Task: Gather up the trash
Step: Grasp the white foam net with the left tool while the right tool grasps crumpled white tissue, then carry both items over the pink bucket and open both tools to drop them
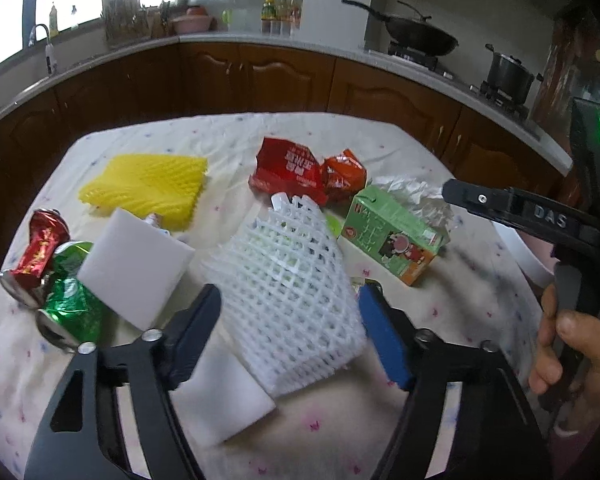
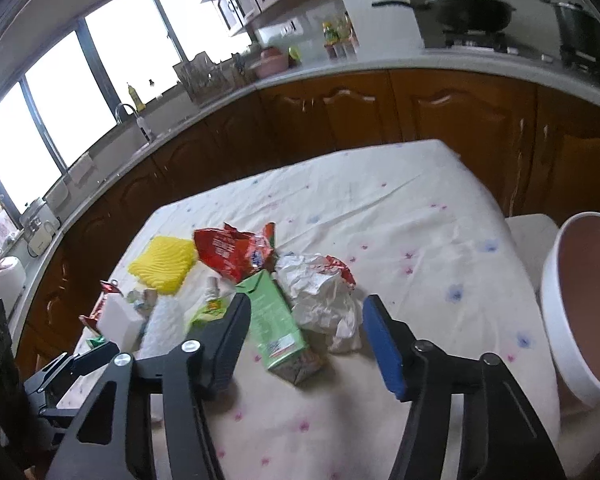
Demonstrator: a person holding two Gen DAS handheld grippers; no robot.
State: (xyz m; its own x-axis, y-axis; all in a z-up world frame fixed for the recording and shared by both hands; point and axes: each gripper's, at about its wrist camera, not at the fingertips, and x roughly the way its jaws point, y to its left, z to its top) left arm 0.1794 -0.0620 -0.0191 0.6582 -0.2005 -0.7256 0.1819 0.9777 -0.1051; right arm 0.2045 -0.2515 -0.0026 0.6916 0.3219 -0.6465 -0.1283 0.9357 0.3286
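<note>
Left tool [image 1: 290, 320] spread wide, blue pads either side of a white foam fruit net [image 1: 296, 292], holding nothing; whether the pads touch the net cannot be told. The net lies flat on the cloth-covered counter [image 1: 440, 312], center of the left wrist view. White foam block [image 1: 134, 266] at 9 o'clock of the net, propped over a crushed green can [image 1: 72, 300] and a crushed red can [image 1: 40, 254] touching each other at the far left. Second white foam block [image 1: 224, 396] at 7 o'clock, under the net's near edge. Yellow foam net [image 1: 148, 186] at 11 o'clock, apart from the white one. Red snack wrapper [image 1: 288, 170] and orange wrapper [image 1: 342, 176] at 12 o'clock, touching each other. Green drink carton [image 1: 394, 234] lies on its side at 2 o'clock, crumpled white paper [image 1: 414, 196] just behind it.

Right tool [image 2: 306, 344] also wide, gripping nothing, hovering over the carton [image 2: 278, 320] and paper wad [image 2: 320, 296], which sit between its fingers in the right wrist view. White bin [image 2: 572, 304] with pinkish inside at 3 o'clock, off the counter edge. Person's right hand [image 1: 568, 344] on the right tool's handle, seen at 4 o'clock in the left view.
</note>
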